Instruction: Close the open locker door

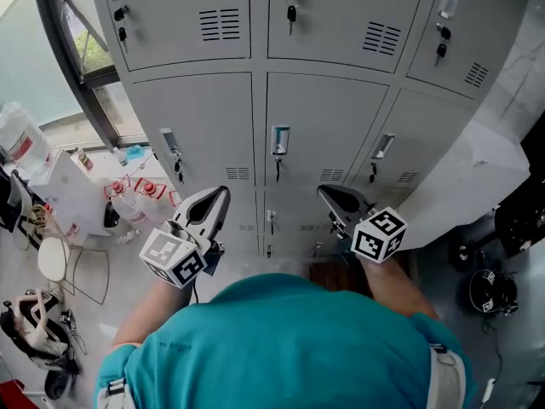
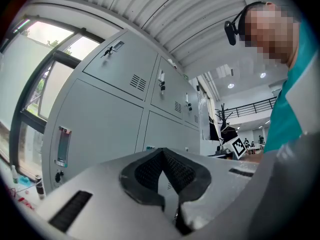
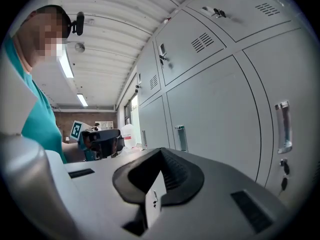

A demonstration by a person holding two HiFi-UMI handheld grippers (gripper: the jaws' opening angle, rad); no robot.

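You had the left gripper (image 1: 221,192) and right gripper (image 1: 324,192) level before the grey lockers (image 1: 328,122). Their 2 jaw pairs were closed, empty.

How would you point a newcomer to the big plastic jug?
Start at the bank of grey metal lockers and go left past the dark window frame. Near the head view's left edge stands a large translucent plastic jug with a red label, bigger than the small bottles nearby.
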